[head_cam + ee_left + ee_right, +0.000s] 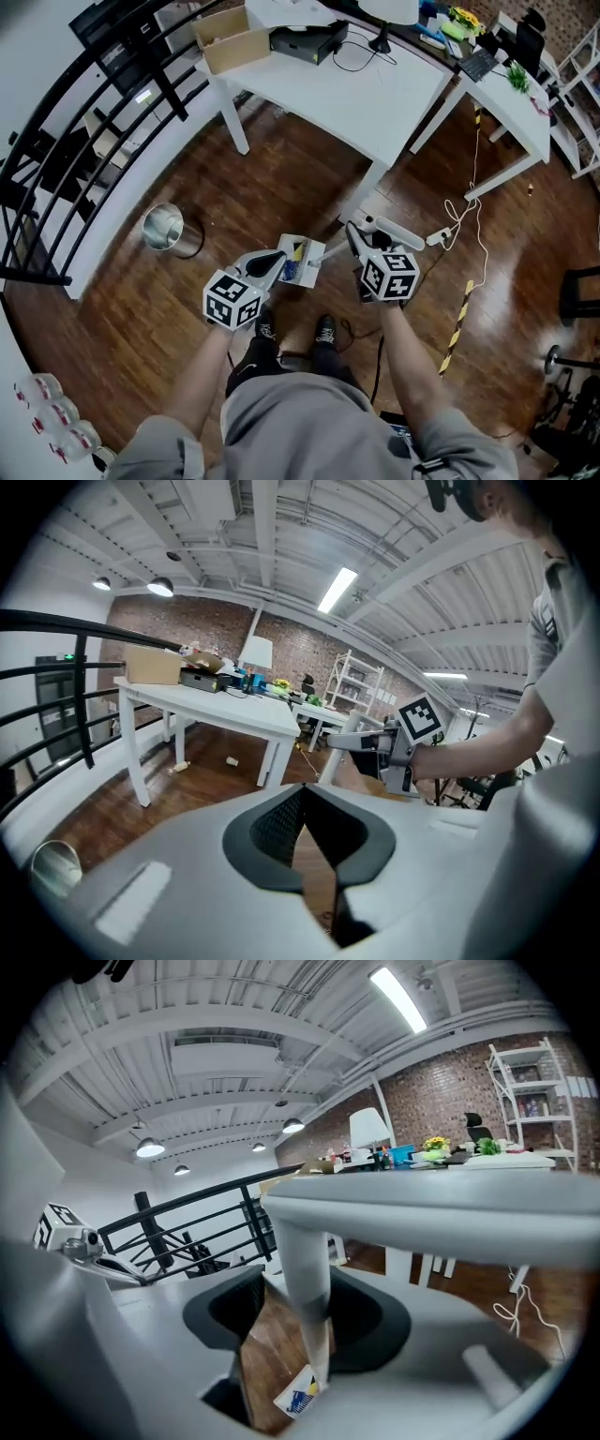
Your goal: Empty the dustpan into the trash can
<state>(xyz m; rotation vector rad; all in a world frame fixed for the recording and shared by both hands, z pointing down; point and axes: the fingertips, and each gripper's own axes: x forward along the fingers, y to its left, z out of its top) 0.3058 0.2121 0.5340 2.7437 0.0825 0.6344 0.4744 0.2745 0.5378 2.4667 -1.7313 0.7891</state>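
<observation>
White dustpan (302, 261) hangs over the wooden floor (281, 178), apart from the steel trash can (169, 230) near the floor's railing edge. The right gripper (298, 1330) clamps its handle (307, 1260); the left gripper (302, 841) seems closed, empty.

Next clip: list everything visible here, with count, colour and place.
dustpan: one, white, held above floor between the grippers
trash can: one, silver, on floor, left of grippers
tables: two, white, ahead
cardboard box: one, brown, table's left corner
railing: one, black, along the left
power strip: one, white, floor by table leg
bottles: three, clear, lower left
left gripper: one, grey, shut, empty, beside dustpan
right gripper: one, grey, shut on dustpan's handle
</observation>
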